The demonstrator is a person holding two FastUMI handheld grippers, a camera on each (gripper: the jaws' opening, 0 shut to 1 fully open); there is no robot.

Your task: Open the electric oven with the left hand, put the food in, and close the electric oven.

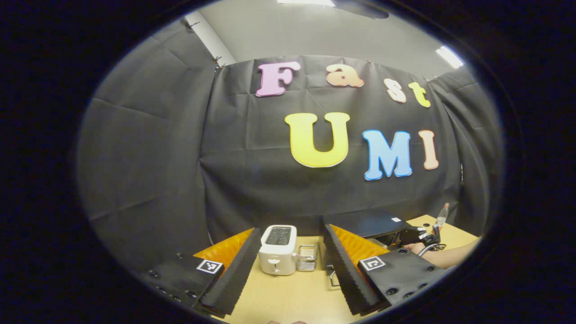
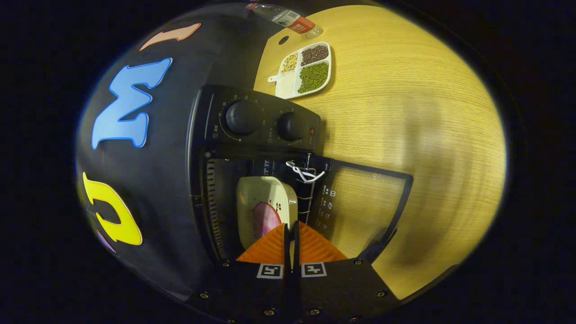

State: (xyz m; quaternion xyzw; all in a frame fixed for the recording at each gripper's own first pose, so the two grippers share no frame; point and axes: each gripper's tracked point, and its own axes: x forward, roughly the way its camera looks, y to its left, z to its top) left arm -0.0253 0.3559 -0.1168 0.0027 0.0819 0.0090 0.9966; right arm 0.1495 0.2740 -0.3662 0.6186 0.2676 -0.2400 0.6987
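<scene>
We see the oven [image 2: 252, 148] door [image 2: 360, 202] open, the dish [image 2: 263, 204] of food inside on the rack. Right claw [image 2: 291, 234] is clamped on the dish rim; left claw [image 1: 292, 274] hangs apart over the surface [image 1: 288, 297]. Dish looks stiff, glazed, likely slippery and breakable; the rim seems best for gripping.

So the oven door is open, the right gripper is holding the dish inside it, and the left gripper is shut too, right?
Not quite. In the left gripper view the left gripper stands open, holding nothing, facing a white toaster. The rest holds: the right gripper view shows the oven door open and the right gripper closed on the dish inside the oven.
</scene>
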